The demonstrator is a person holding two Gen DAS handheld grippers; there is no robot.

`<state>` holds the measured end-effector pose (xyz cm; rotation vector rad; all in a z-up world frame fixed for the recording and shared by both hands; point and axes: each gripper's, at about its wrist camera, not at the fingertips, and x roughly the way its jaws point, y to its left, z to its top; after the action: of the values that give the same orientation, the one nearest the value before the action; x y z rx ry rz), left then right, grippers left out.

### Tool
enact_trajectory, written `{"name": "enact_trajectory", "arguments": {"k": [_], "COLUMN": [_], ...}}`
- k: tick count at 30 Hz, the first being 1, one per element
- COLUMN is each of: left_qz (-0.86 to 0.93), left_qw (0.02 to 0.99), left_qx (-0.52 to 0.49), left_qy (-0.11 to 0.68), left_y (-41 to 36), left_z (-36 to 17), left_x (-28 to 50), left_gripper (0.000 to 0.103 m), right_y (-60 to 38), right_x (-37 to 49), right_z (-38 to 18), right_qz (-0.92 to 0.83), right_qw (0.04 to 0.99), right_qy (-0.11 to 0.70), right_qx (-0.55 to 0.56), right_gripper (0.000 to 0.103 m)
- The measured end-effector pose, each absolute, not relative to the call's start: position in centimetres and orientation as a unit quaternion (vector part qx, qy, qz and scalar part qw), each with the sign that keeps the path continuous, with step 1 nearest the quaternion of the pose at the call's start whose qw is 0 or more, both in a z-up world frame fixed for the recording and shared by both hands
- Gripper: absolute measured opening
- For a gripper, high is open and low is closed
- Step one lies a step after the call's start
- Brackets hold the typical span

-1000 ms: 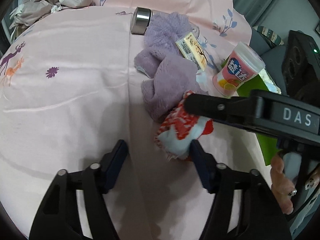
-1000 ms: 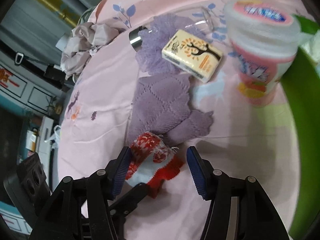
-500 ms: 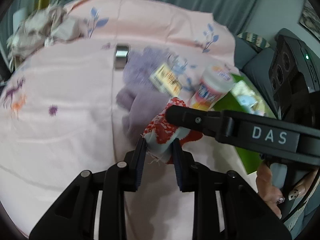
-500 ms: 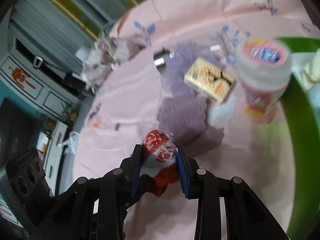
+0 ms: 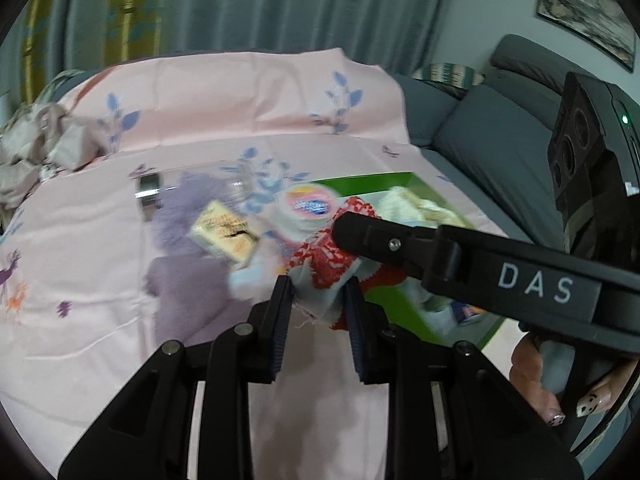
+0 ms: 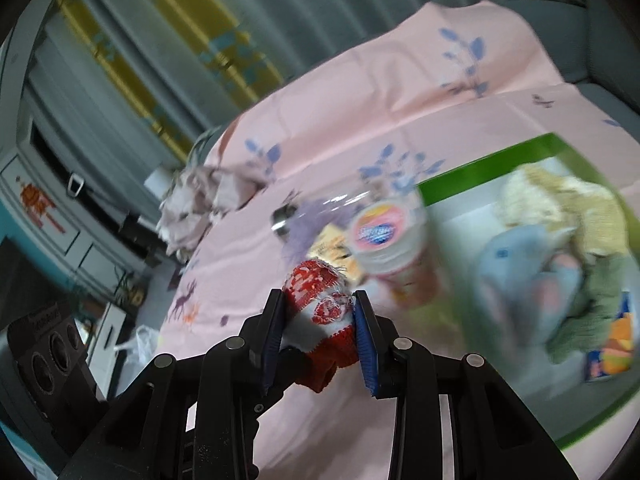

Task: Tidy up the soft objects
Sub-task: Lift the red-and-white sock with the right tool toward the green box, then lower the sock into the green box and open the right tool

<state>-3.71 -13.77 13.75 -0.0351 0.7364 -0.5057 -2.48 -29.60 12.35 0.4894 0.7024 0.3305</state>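
My left wrist view looks forward along its jaws, close above the pink sheet (image 5: 120,272), facing the curtains; the right gripper (image 5: 352,232) crosses its right side. My right wrist view looks from close too, tilted, toward the green tray (image 6: 480,168) at frame right. Both share the red patterned cloth (image 5: 324,264), tray and pink cup (image 6: 384,240).

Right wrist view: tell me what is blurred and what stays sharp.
Right wrist view: the green-rimmed box and pink-lidded plastic tub smear with motion blur; the right gripper and its red-and-white patterned cloth are crisp. Left wrist view: milder blur; fisheye bends the edges.
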Motion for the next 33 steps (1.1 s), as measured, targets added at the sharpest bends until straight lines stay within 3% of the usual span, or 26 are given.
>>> {"name": "enact_trajectory", "arguments": {"k": [13,33], "left_qz": [-0.349,-0.405], "left_qw": [0.846,0.765], "left_qx": [-0.026,-0.043], "left_qy": [0.401,0.499], "left_y": [-22.8,-28.5], "left_z": [11.9,7.9], "left_x": [-2.0,0.0], "left_gripper": [0.025,0.024], "right_y": [-37.9,-43.8], "right_x": [-4.2,-3.4], "right_z": [11.1,6.7], "right_qz": [0.015,-0.097], "right_qw": [0.908,0.865], "right_qy": [0.337,0.395], "right_qx": [0.249,0.293], "right_gripper": [0.036,0.036]}}
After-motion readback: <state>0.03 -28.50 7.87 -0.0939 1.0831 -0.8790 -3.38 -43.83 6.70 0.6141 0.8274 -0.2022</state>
